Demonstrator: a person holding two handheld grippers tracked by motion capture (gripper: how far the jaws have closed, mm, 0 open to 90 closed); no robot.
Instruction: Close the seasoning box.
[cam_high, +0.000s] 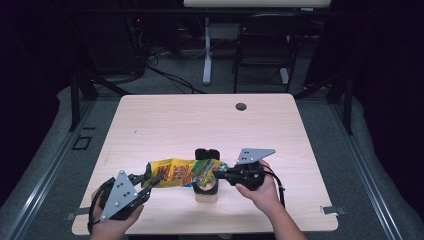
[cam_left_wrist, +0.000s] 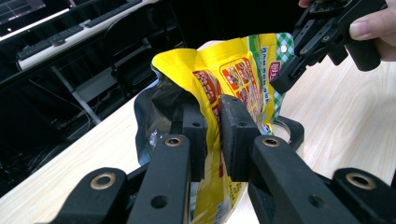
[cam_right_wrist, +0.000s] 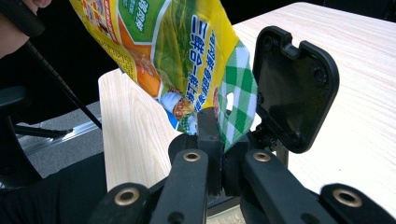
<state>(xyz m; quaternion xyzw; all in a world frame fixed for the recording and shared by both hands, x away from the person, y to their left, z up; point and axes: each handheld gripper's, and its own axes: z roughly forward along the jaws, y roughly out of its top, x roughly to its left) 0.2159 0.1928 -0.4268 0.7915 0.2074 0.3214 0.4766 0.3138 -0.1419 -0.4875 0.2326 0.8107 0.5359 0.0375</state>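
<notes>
Clearly the bag (cam_high: 177, 172) hangs off the table (cam_high: 150, 120), stretched between both tools. Left gripper (cam_high: 148, 181) pinches the bag's open yellow end, black lining showing beside its jaws; right gripper (cam_high: 218, 174) is pressed tight on the green checked corner. Just beyond the right jaws stands a wooden container (cam_high: 205, 190) with its black lid (cam_high: 206, 153) flipped up (mouth open, nothing inside that I can see). So the pickup looks done; tipping the bag's contents into it seems left. Near edge lies close under both hands; farther on, bare wood gives ample room.
</notes>
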